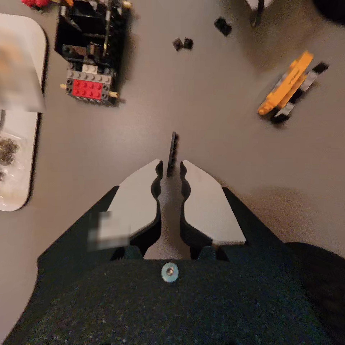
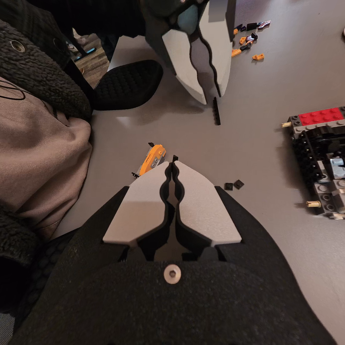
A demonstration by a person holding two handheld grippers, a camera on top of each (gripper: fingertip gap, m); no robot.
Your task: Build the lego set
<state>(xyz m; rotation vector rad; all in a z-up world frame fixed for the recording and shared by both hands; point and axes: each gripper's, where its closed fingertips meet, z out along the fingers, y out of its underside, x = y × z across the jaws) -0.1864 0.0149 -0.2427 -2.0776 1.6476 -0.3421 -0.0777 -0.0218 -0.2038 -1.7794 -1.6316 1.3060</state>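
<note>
Two grippers — left (image 1: 170, 164), right (image 2: 171, 165); one long black plate (image 1: 172, 155); two small black square pieces (image 1: 183, 43); one orange sub-assembly (image 1: 287, 84); one black chassis (image 1: 89, 52).

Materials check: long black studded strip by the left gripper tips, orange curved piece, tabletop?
Long black studded plate: looks like hard moulded plastic, semi-matte; crisp studs along its edge. Orange curved-top assembly: same kind of plastic but glossier, with a soft sheen on the curve. Grey tabletop: smooth matte surface, probably laminate; no grain shows, only diffuse shadows. Motion blur limits certainty.
</note>
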